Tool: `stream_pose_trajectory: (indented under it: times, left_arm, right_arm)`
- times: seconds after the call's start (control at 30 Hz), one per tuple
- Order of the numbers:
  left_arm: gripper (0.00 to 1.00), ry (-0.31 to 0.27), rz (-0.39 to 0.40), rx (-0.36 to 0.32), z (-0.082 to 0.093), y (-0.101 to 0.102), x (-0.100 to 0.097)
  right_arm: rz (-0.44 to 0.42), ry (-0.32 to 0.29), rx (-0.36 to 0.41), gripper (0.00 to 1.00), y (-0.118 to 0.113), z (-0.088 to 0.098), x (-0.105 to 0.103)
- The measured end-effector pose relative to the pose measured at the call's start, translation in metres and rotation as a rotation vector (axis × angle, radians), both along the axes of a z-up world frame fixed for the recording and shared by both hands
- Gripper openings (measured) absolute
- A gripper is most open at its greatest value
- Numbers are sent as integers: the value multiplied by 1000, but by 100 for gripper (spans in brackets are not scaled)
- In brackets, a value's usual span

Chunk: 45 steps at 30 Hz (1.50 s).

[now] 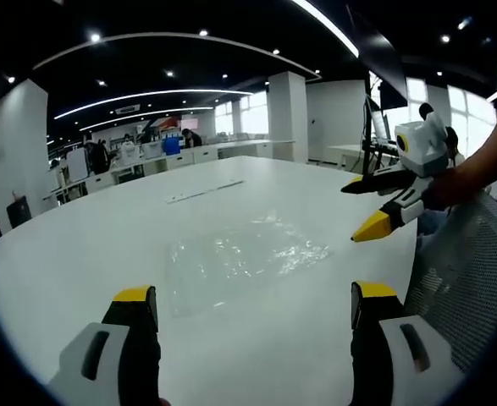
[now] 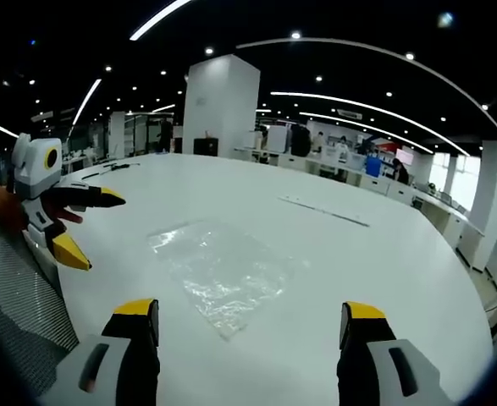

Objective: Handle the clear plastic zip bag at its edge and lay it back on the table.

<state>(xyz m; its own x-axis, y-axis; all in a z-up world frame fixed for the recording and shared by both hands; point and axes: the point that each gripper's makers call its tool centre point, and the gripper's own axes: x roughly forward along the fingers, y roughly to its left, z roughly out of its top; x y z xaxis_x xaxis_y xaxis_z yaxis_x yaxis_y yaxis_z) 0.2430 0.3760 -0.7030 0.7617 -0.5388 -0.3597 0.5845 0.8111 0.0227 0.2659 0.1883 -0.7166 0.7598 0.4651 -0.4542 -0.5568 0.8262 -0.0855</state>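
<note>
The clear plastic zip bag [image 1: 244, 258] [image 2: 218, 271] lies flat on the white table [image 1: 79, 254] [image 2: 383, 254]. The left gripper [image 1: 252, 317] [image 2: 83, 224] and right gripper [image 2: 252, 326] [image 1: 367, 207] hover near the bag, jaws spread wide, holding nothing.

Distant desks [image 1: 159, 152] and seated people [image 2: 398, 170], too small to distinguish

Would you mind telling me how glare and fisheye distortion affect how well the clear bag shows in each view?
Left gripper view: the zip bag reads mainly through crinkle highlights on the white table, edges faint. Right gripper view: same bag, outline slightly clearer. Both: ceiling light strips bow into arcs.
</note>
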Motion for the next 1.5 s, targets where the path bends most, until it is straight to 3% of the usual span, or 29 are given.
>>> stream_pose_trajectory:
  times: [0.83, 1.5]
  left_arm:
    - [95, -8, -26, 0, 0, -4, -3]
    - [96, -9, -23, 9, -1, -4, -1]
  right_arm:
    - [-17, 21, -9, 88, -3, -5, 0]
    - [-23, 21, 26, 87, -2, -1, 2]
